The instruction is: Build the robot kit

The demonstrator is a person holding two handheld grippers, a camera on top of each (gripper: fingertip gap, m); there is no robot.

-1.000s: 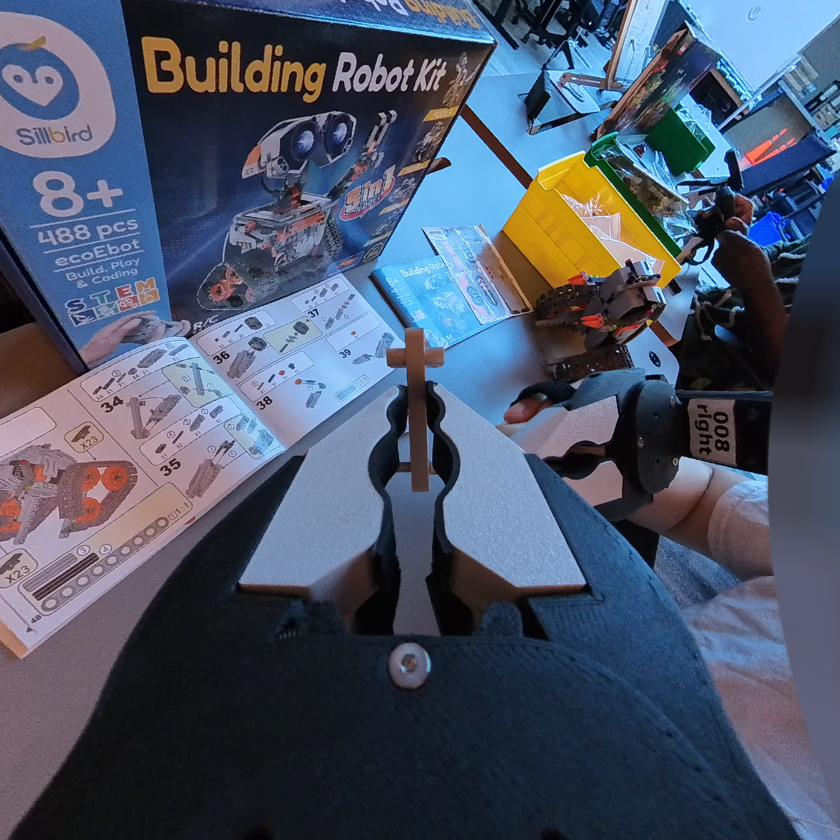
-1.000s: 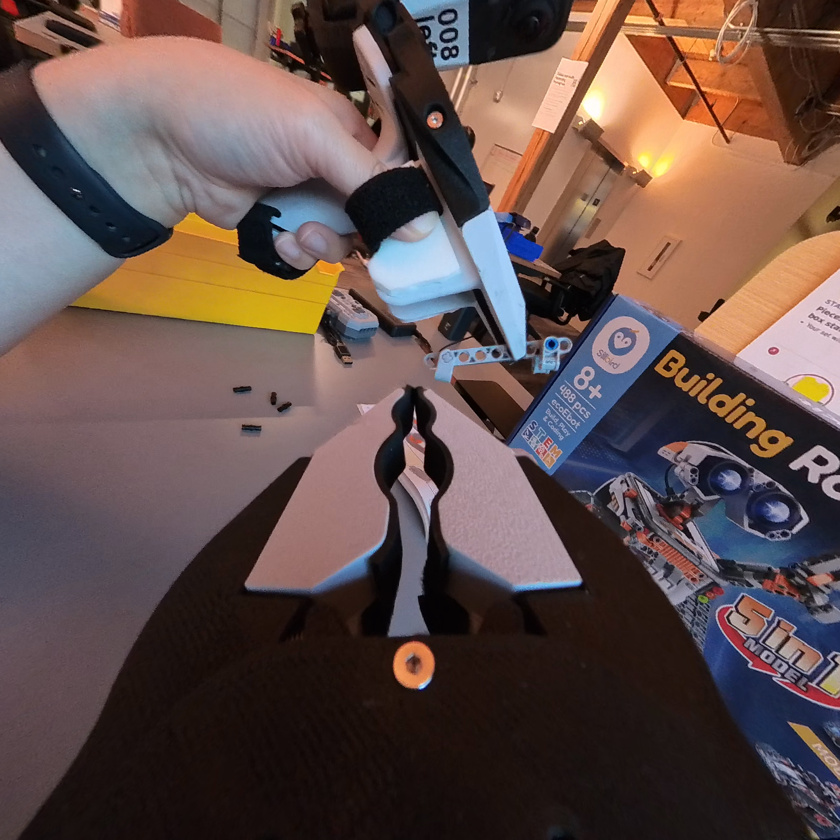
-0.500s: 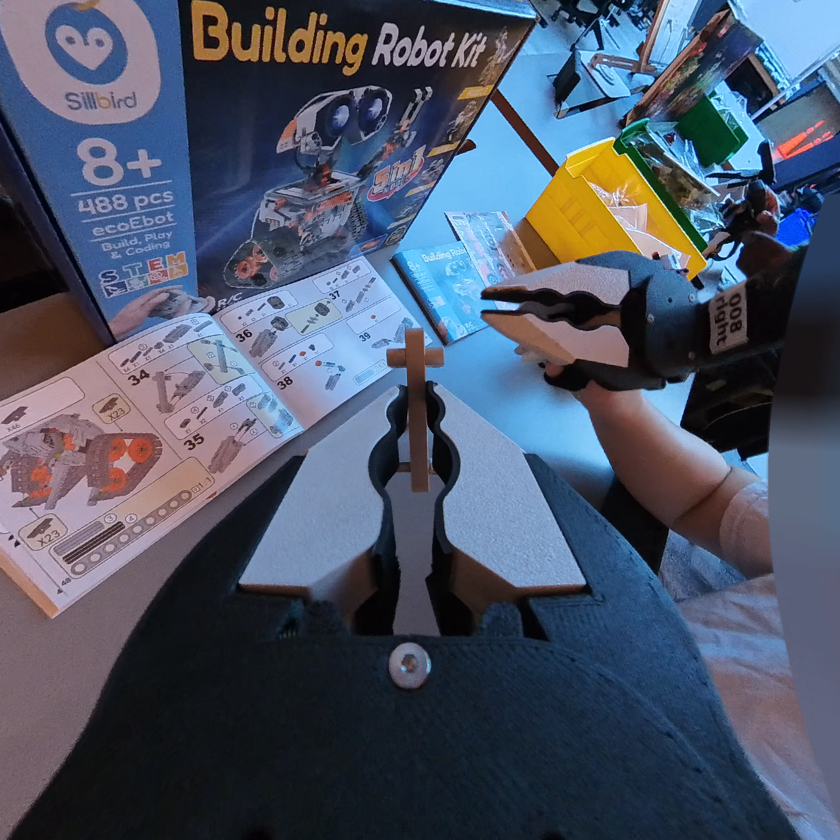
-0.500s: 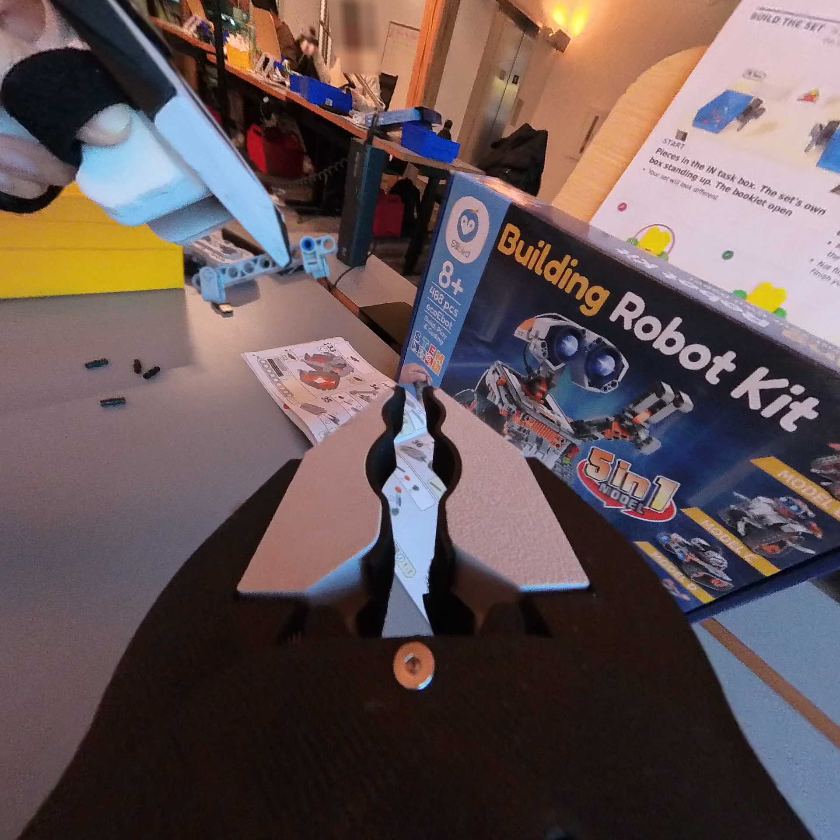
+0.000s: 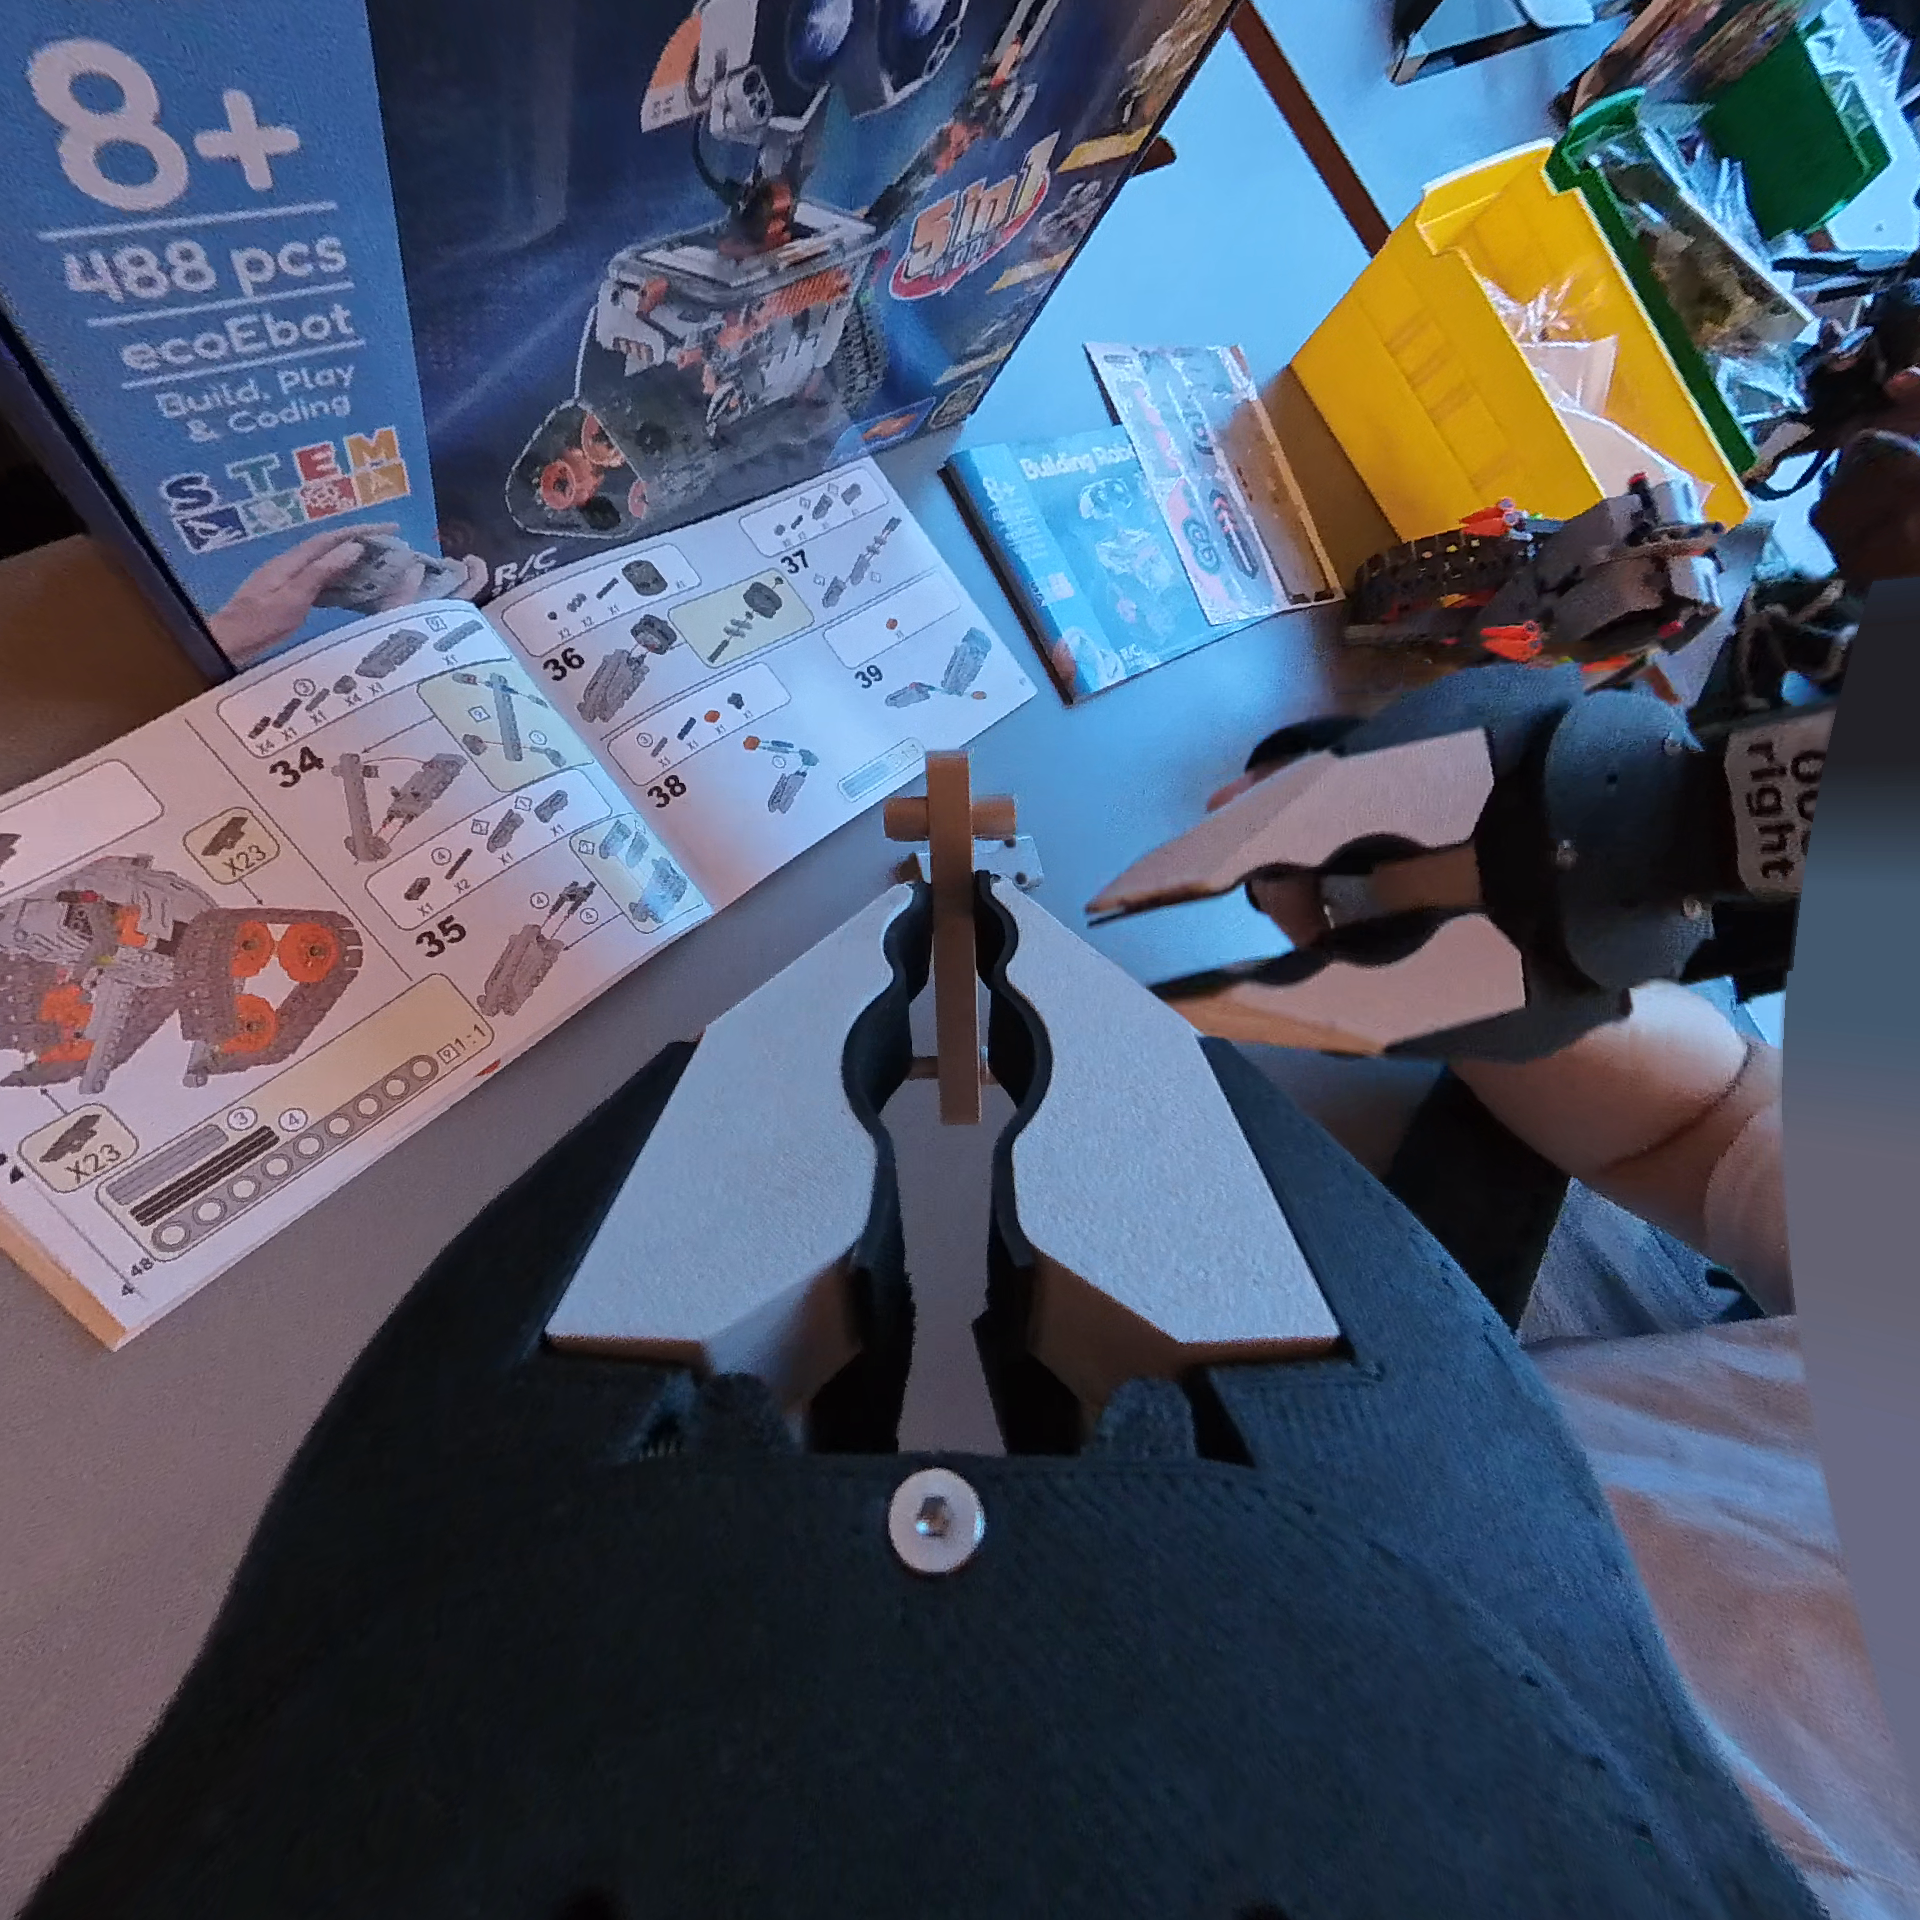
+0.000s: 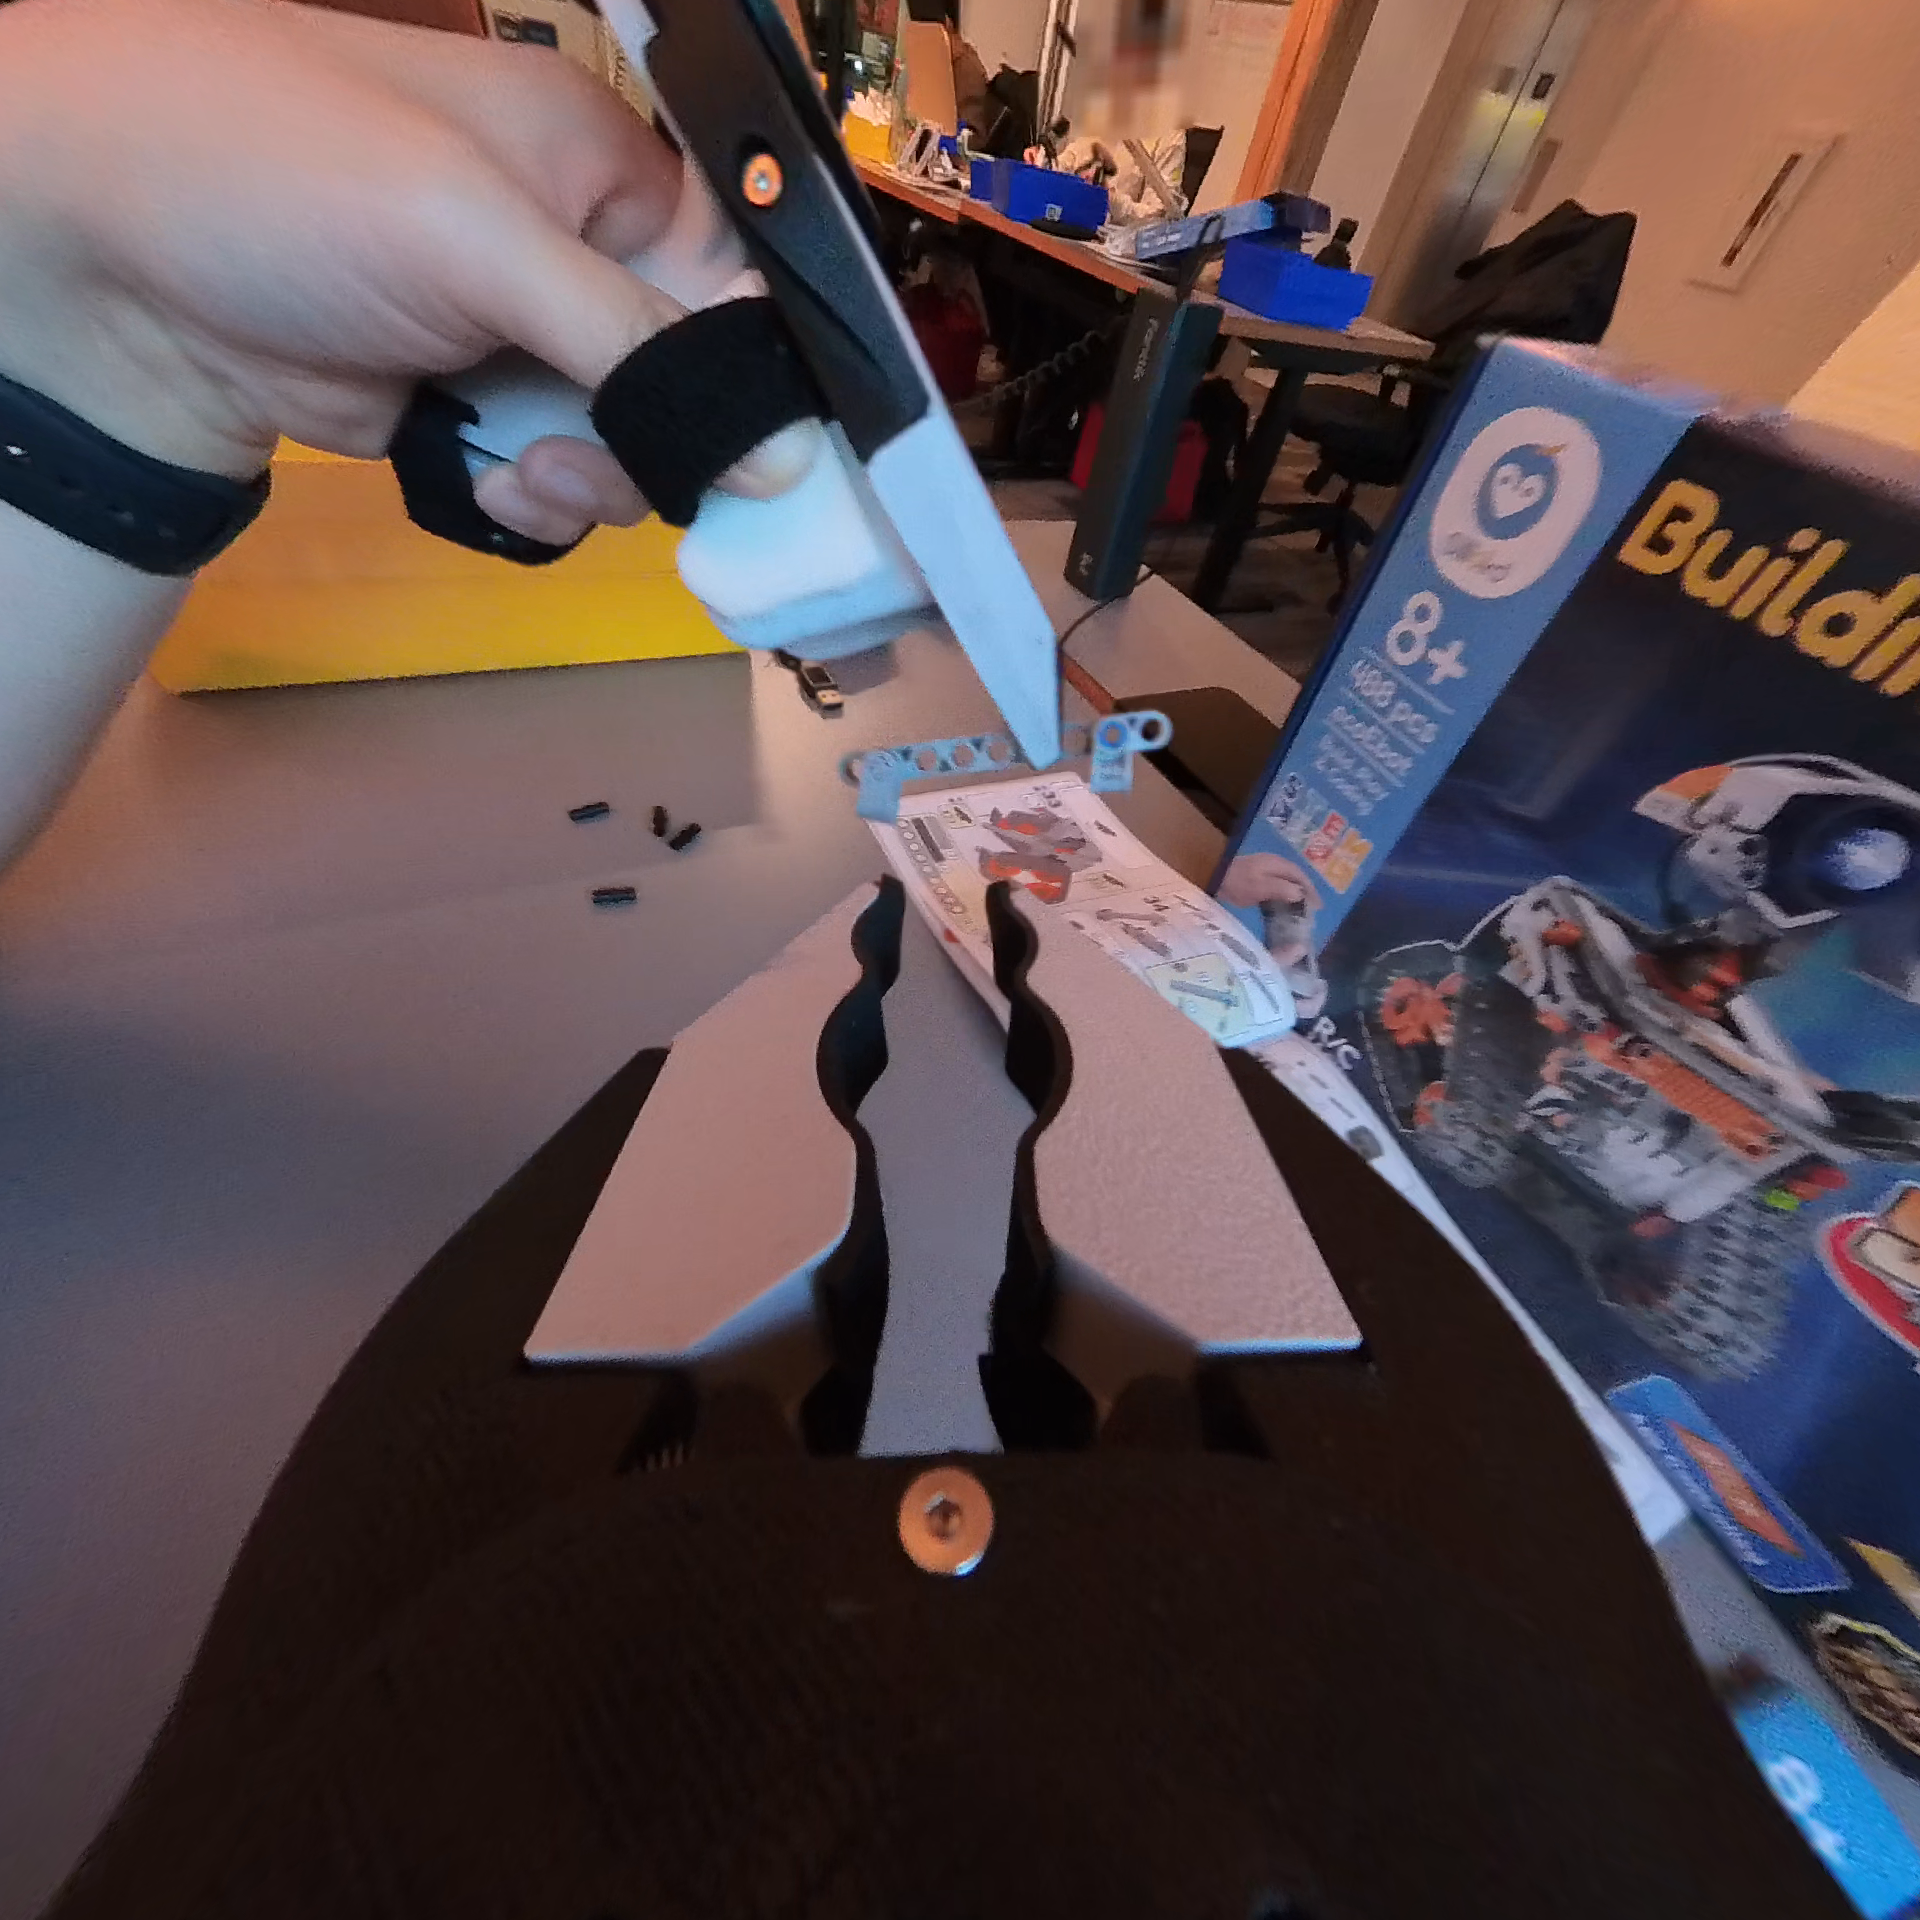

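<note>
My left gripper (image 5: 951, 899) is shut on a thin perforated building beam (image 5: 951, 935) with small connectors on it, held edge-on above the table. In the right wrist view the same beam (image 6: 966, 753) is grey-blue and hangs crosswise from the left gripper's tips (image 6: 1039, 743). My right gripper (image 6: 940, 904) is open and empty, a little below and short of the beam. It also shows in the left wrist view (image 5: 1132, 951), just right of the beam and pointing at it. An open instruction booklet (image 5: 416, 831) lies under both.
A large blue kit box (image 5: 623, 260) stands behind the booklet. A second booklet (image 5: 1081, 561), a dark tracked model (image 5: 1538, 603), a yellow bin (image 5: 1455, 395) and a green bin (image 5: 1662, 177) lie to the right. Several small black pins (image 6: 634, 842) lie on the grey table. Only a small space, under 4 cm, lies between the two pairs of fingers.
My right gripper has opened and swung round, its tips now close beside the held beam. My left gripper, still shut on the beam, has moved nearer the box and booklet.
</note>
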